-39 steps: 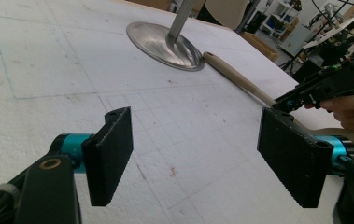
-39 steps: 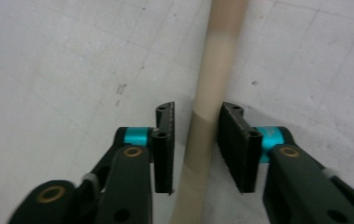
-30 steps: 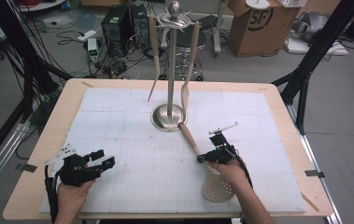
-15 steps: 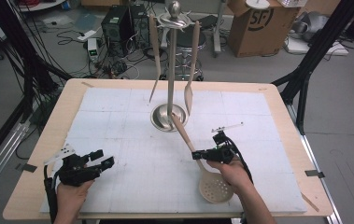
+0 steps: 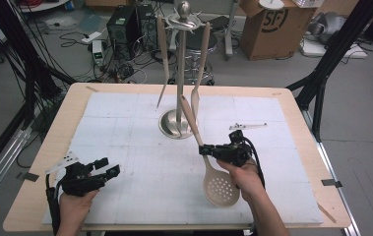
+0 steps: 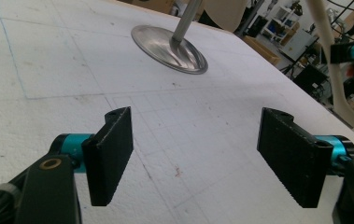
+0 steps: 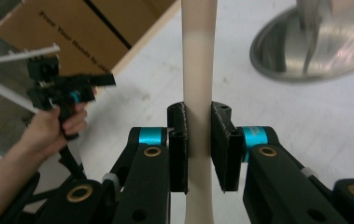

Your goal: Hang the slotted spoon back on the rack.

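Right tongs clenched on slotted spoon handle; long axis tilts up toward rack, handle tip near base; left tongs released, well apart.

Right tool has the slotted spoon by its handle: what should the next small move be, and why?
Probably raise the slotted spoon further toward the top of the utensil stand. The right tool is shut on its handle, whose tip stands near the stand's base, well below the top where two utensils hang. The left tool sits open at the near left, apart.
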{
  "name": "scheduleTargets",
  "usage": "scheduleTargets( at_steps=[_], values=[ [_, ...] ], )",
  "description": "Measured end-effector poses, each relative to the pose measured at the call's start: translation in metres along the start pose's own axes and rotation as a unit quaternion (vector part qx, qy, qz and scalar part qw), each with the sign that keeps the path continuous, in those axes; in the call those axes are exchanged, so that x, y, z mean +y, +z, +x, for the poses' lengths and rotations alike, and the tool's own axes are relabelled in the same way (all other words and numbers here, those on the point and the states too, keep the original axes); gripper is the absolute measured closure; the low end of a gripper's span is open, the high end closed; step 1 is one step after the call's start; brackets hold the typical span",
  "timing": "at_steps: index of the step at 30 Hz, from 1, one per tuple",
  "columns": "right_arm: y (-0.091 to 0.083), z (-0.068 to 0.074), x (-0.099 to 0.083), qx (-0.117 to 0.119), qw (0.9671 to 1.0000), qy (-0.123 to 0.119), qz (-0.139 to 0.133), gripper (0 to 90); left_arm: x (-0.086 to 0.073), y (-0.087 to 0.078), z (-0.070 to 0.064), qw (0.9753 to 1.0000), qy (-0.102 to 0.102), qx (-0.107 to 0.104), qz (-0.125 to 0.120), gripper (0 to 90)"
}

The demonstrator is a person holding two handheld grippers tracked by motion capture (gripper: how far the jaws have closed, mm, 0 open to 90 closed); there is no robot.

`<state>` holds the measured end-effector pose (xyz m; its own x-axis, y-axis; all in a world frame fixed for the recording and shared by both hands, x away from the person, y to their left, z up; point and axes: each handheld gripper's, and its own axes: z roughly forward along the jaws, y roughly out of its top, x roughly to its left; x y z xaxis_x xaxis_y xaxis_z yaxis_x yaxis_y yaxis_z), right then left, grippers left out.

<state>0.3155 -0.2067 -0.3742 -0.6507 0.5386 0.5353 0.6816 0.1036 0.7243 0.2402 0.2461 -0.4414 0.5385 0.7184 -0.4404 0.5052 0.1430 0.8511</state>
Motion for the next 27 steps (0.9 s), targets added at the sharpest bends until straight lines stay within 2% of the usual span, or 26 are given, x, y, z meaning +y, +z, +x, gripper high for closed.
scheduleTargets(
  at_steps=[9, 15, 22, 27],
  values=[
    [-0.006, 0.018, 0.020, 0.005, 0.9976, -0.034, -0.060, 78.6, 0.000, -0.001, 0.000, 1.0000, -0.002, -0.001, -0.002, 27.5],
    [-0.010, 0.024, 0.028, 0.000, 0.9952, -0.049, -0.085, 78.6, 0.000, -0.001, 0.000, 1.0000, 0.000, 0.000, 0.000, 27.5],
    [-0.017, 0.034, 0.039, -0.010, 0.9892, -0.075, -0.125, 78.6, 0.000, -0.002, 0.000, 1.0000, -0.001, 0.001, -0.002, 27.5],
    [-0.025, 0.043, 0.049, -0.010, 0.9852, -0.086, -0.148, 78.6, 0.000, -0.002, 0.001, 1.0000, -0.002, 0.000, -0.004, 27.5]
  ],
)
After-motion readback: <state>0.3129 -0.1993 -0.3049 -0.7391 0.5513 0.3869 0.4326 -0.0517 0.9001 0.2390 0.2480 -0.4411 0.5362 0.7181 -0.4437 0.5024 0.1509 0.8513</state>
